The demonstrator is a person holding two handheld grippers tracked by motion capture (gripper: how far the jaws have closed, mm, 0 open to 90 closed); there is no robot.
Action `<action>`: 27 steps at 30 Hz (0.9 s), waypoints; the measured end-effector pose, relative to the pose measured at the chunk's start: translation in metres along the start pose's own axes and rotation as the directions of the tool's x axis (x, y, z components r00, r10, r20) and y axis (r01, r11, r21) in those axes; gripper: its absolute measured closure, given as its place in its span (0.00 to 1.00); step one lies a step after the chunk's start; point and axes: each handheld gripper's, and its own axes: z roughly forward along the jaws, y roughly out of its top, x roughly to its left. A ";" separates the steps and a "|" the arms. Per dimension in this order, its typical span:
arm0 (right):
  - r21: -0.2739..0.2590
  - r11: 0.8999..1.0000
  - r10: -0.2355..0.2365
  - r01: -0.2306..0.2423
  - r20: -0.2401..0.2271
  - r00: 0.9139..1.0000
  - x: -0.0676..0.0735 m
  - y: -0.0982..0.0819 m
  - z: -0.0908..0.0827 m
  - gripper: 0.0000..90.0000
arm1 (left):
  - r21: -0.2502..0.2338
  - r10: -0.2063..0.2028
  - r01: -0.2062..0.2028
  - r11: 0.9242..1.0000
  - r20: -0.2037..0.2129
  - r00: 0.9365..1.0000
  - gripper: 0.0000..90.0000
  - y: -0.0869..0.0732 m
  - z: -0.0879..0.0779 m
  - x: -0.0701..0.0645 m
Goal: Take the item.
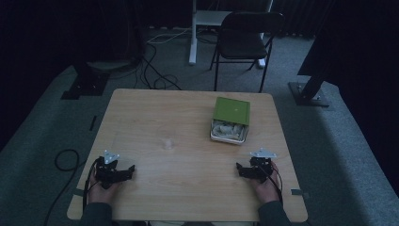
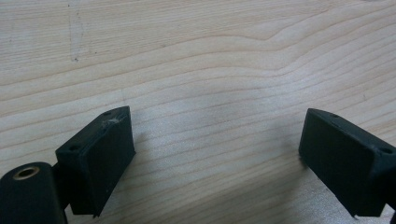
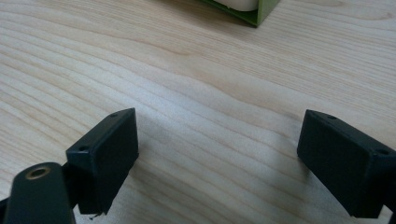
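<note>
Both claws rest spread and empty; send the right gripper (image 1: 248, 170) far-left toward the box (image 1: 229, 125), approaching its green lid (image 1: 231, 110) squarely.

Wide-apart gripper (image 2: 215, 158) over bare table (image 2: 196, 60)
</note>
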 end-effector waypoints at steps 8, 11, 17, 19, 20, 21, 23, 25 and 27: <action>-0.001 1.000 -0.014 0.014 -0.011 1.000 0.000 -0.001 -0.001 0.13 | -0.001 -0.006 0.006 1.000 -0.004 1.000 0.12 0.000 0.000 0.000; 0.000 1.000 -0.020 0.020 -0.017 1.000 0.000 0.000 0.000 0.13 | -0.001 -0.006 0.006 1.000 -0.004 1.000 0.12 0.000 0.000 0.000; 0.047 0.999 0.001 -0.001 0.002 1.000 0.003 0.004 -0.003 0.20 | -0.001 -0.006 0.006 1.000 -0.004 1.000 0.12 0.000 0.000 0.000; 0.069 0.998 -0.004 0.004 -0.003 1.000 0.004 0.007 -0.003 0.20 | 0.000 -0.005 0.005 1.000 -0.005 1.000 0.12 0.000 0.000 0.000; 0.075 0.997 -0.008 0.009 -0.009 1.000 0.005 0.008 -0.004 0.22 | -0.001 -0.006 0.006 1.000 -0.004 1.000 0.12 0.000 0.000 0.000; 0.080 0.997 -0.014 0.016 -0.015 1.000 0.005 0.008 -0.004 0.29 | 0.000 -0.005 0.005 1.000 -0.005 1.000 0.12 0.000 0.000 0.000; 0.077 0.997 -0.019 0.022 -0.038 0.999 0.006 0.011 -0.007 0.37 | 0.000 -0.005 0.005 1.000 -0.004 1.000 0.12 0.000 0.000 0.000; 0.048 0.998 -0.031 0.033 -0.041 0.999 0.007 0.013 -0.011 0.43 | -0.001 -0.006 0.006 1.000 -0.004 1.000 0.12 0.000 0.000 0.000; 0.016 0.999 -0.048 0.048 -0.052 0.998 0.007 0.016 -0.016 0.48 | -0.001 -0.006 0.006 1.000 -0.004 1.000 0.12 0.000 0.000 0.000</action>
